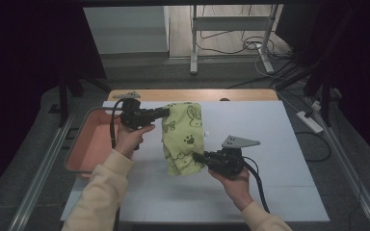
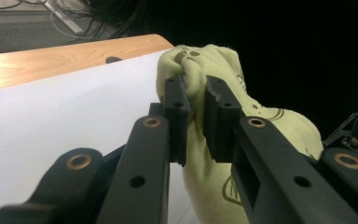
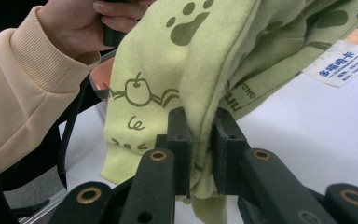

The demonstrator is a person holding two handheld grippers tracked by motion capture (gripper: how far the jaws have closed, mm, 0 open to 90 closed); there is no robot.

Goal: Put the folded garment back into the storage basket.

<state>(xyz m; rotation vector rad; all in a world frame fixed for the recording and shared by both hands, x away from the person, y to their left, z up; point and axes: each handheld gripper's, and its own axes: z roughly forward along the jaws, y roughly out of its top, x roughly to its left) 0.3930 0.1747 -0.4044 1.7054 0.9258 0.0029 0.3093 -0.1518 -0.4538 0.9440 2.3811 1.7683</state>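
Now we hold the green printed towel (image 1: 183, 139) up over the white mat (image 1: 279, 144), left gripper (image 1: 166, 113) and right gripper (image 1: 198, 158) each pinched tight on its cloth; next, probably, we spread it flat.

We see the white-covered tabletop (image 1: 270, 144) evenly lit amid dark surroundings; close black claws blur softly in both gripper views.

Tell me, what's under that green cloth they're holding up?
Under the green cloth lies the white table cover, bare where visible. The left hand-held gripper and right hand-held gripper hold it lifted. The patch directly beneath its hanging folds is hidden.
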